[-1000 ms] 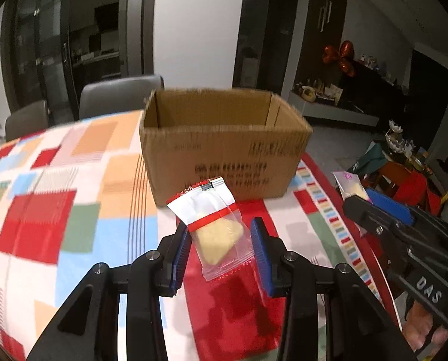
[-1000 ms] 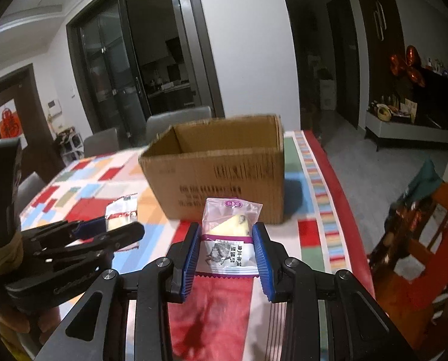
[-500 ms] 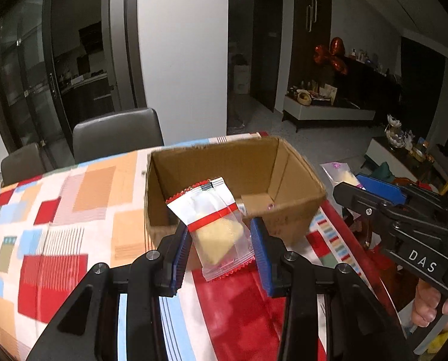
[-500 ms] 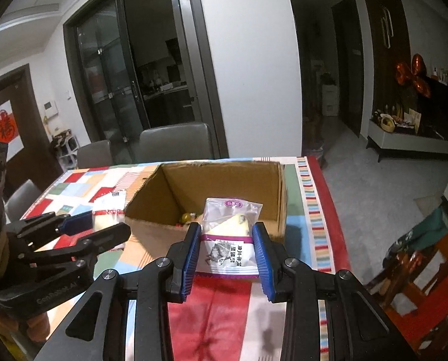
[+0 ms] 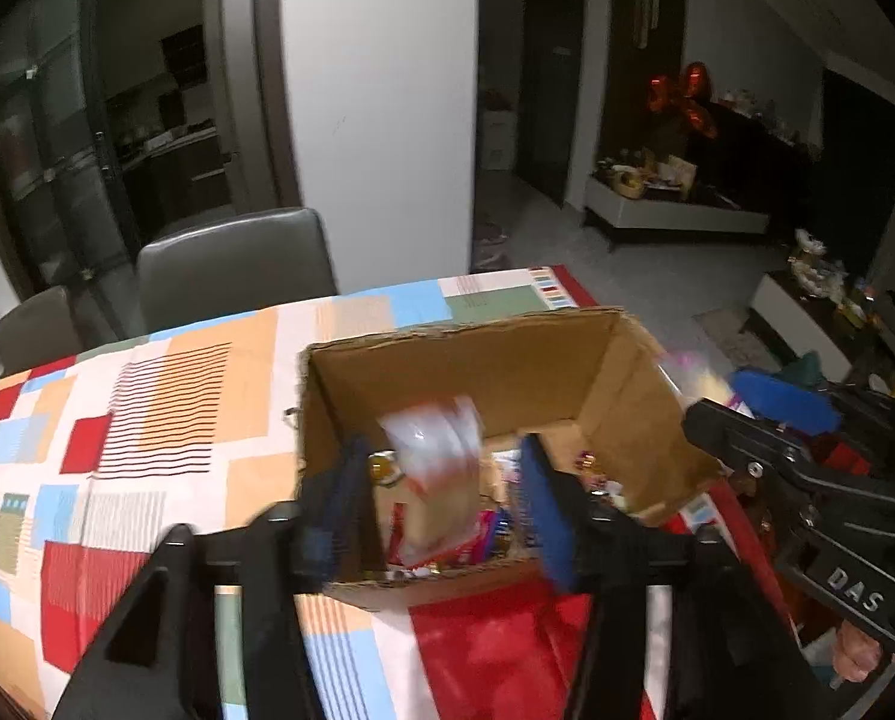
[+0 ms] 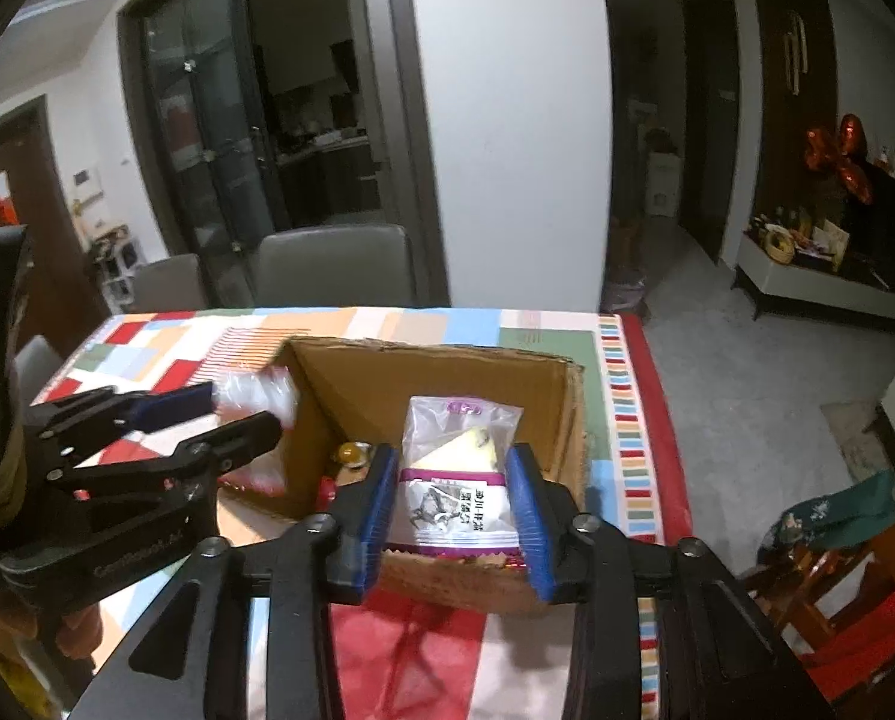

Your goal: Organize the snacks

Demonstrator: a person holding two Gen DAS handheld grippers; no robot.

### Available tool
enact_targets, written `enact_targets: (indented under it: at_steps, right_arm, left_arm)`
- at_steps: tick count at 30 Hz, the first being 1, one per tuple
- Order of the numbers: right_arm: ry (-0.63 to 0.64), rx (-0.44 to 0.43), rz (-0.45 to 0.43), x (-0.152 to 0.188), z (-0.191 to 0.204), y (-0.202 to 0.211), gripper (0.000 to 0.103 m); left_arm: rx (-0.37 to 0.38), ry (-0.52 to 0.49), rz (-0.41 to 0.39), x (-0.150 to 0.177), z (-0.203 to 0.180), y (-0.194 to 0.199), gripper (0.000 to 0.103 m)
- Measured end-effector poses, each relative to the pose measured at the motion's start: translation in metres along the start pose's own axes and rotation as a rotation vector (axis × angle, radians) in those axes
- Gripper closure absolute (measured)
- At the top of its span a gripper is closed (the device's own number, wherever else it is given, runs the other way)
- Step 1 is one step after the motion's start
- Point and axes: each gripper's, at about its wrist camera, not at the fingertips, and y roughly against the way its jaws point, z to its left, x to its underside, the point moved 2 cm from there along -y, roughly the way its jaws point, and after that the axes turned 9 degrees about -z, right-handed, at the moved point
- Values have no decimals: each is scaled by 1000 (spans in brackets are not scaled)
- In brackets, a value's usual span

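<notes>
Both my tools sit over the open cardboard box on the checked tabletop. Left tool: jaws just opened, pads clear of the red-striped packet, which is blurred in the gap above the box interior. Right tool: jaws also just opened; the purple-banded packet sits between the pads over the box's near wall, and I can't tell if it touches them. More wrapped snacks lie on the box floor.
</notes>
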Motion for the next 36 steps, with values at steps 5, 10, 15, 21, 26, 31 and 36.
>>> enact_targets:
  at_steps: [5, 10, 15, 21, 26, 31, 36]
  right_arm:
    - [11, 49, 11, 5, -2, 5, 42]
    - [16, 71, 15, 8, -2, 18, 32]
    - [17, 78, -5, 15, 2, 43, 24]
    - [19, 84, -62, 28, 12, 83, 18]
    - [38, 90, -110, 47, 23, 113, 15]
    - [33, 65, -159, 70, 32, 143, 12]
    - [44, 88, -207, 90, 36, 168, 12]
  left_arm:
    - [-43, -14, -3, 10, 2, 9, 36]
    - [-64, -6, -37, 16, 2, 33, 27]
    - [-69, -8, -85, 23, 1, 64, 18]
    - [-94, -21, -170, 37, -2, 107, 7]
    - [-112, -27, -228, 56, -7, 137, 2]
    - [-118, -25, -250, 77, -10, 158, 0]
    - [-119, -46, -246, 101, -17, 176, 0]
